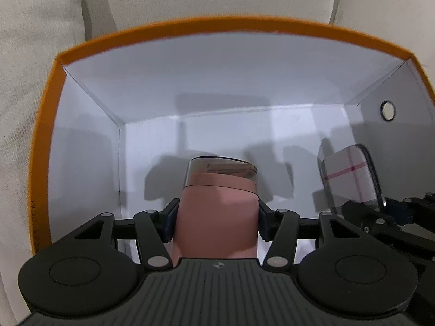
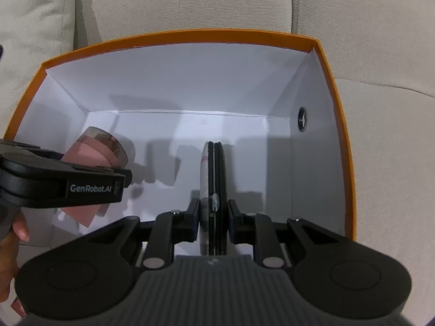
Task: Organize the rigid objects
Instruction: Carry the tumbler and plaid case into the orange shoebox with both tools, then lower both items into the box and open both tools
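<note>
My left gripper is shut on a pink bottle with a clear smoky cap and holds it inside an orange box with white inner walls. The bottle also shows in the right wrist view, with the left gripper across it. My right gripper is shut on a flat black-edged case with a pink and white plaid face, held on edge inside the same box. The case shows at the right in the left wrist view.
The box rests on a beige fabric sofa with cushion seams behind it. A round metal eyelet sits in the box's right wall. The box floor is white and shadowed.
</note>
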Action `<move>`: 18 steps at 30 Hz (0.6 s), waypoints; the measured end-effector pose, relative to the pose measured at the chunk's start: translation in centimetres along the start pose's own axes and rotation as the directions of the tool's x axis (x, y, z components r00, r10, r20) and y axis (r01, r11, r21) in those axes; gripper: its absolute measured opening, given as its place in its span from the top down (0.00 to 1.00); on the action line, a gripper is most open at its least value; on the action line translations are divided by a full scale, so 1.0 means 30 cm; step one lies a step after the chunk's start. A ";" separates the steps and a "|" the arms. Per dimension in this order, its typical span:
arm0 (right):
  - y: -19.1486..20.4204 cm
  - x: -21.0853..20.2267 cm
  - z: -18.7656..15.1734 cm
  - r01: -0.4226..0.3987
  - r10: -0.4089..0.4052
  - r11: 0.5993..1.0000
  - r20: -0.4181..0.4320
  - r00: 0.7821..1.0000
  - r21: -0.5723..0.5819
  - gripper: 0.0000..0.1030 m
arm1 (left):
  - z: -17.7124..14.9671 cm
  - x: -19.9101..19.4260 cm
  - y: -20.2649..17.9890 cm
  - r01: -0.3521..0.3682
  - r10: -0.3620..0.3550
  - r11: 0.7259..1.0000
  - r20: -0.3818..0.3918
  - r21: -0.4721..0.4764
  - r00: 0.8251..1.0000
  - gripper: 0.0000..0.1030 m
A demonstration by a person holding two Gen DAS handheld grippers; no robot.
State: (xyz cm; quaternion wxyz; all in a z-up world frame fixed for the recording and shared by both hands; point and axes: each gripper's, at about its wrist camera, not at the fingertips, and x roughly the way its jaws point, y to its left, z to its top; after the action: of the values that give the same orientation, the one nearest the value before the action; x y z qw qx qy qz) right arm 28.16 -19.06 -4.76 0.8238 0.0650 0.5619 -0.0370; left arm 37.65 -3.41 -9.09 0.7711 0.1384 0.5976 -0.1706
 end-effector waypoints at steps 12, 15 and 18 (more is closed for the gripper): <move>0.025 0.006 -0.007 0.031 -0.031 0.999 -0.001 1.000 -0.020 0.78 | 0.008 0.063 -0.021 -0.001 0.002 1.000 -0.059 0.016 0.998 0.38; 0.028 0.009 -0.012 0.045 -0.045 0.999 0.003 0.999 -0.016 0.77 | 0.020 0.074 -0.022 0.001 0.000 1.000 -0.057 0.028 0.998 0.39; 0.034 0.012 -0.015 0.057 -0.057 0.998 0.003 0.998 -0.023 0.76 | 0.021 0.073 -0.026 0.006 -0.004 0.999 -0.048 0.039 0.999 0.38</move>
State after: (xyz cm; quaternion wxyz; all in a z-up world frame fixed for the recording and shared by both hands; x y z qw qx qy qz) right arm 28.03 -17.98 -5.19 0.8238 0.0395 0.5629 -0.0543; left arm 38.35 -4.57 -11.07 0.7533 0.1559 0.6129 -0.1807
